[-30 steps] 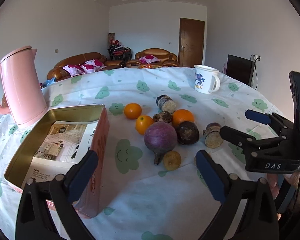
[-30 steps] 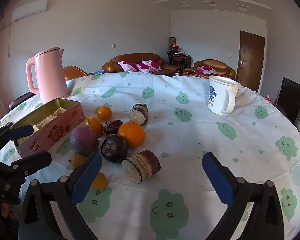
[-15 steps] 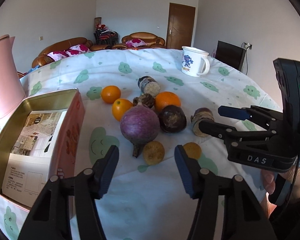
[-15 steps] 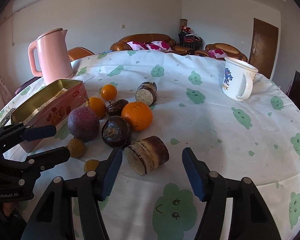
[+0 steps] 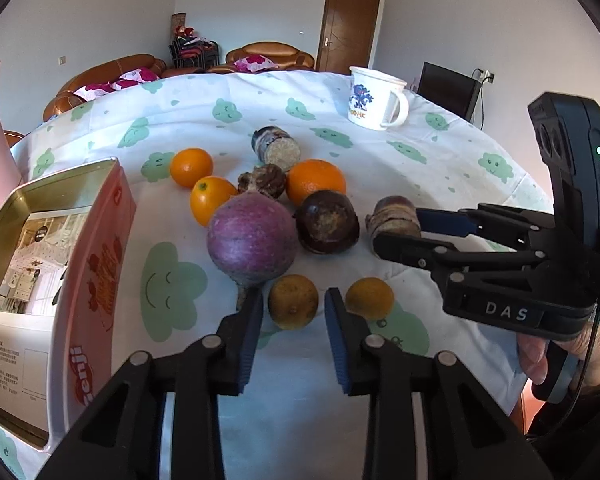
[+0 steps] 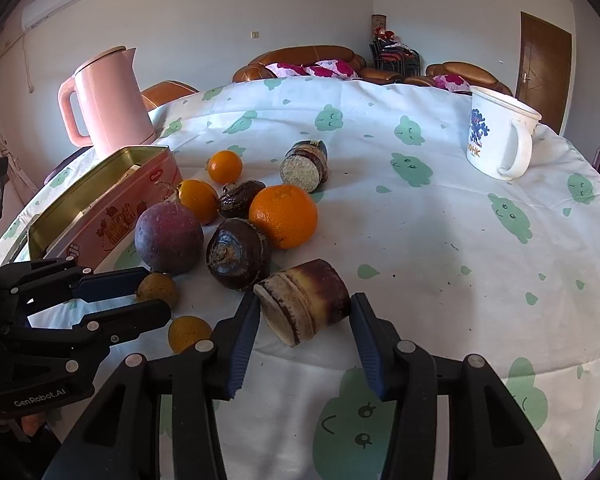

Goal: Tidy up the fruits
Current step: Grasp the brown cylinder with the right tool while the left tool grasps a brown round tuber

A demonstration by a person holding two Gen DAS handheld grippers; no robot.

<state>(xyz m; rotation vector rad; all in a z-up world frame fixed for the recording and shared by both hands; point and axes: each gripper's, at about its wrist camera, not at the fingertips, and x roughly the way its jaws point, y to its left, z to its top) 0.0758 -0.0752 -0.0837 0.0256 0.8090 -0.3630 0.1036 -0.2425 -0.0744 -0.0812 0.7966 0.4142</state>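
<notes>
My left gripper (image 5: 293,312) was closing its jaws around a small brownish-yellow fruit (image 5: 293,301). The fruit sat between my blue pads (image 5: 252,336), just in front of the big purple root (image 5: 252,239), but I could not see the pads pressing on it yet.

My right gripper (image 6: 304,316) was closing its jaws too, with a short brown cane piece (image 6: 306,304) lying on its side between them. The pads sat right beside its two ends, and I could not tell if they were squeezing it. This cane piece lay to the right of the purple root, past a dark round bulb (image 6: 239,254) that sat next to the root.

A second small yellow fruit (image 5: 369,298) lay just right of the first one. Behind the purple root sat a big orange (image 5: 316,181), two smaller oranges (image 5: 191,167), a dark wrinkled lump (image 5: 265,181) and another cut cane piece (image 5: 277,148). All of them were on a round table (image 6: 440,240) with a white cloth printed with green clouds.

Left of the purple root stood an open pink tin box (image 5: 96,256) with papers inside. A pink kettle (image 6: 108,100) stood behind the tin. A white mug (image 6: 496,136) stood far to the right of the root, well apart from the fruit
</notes>
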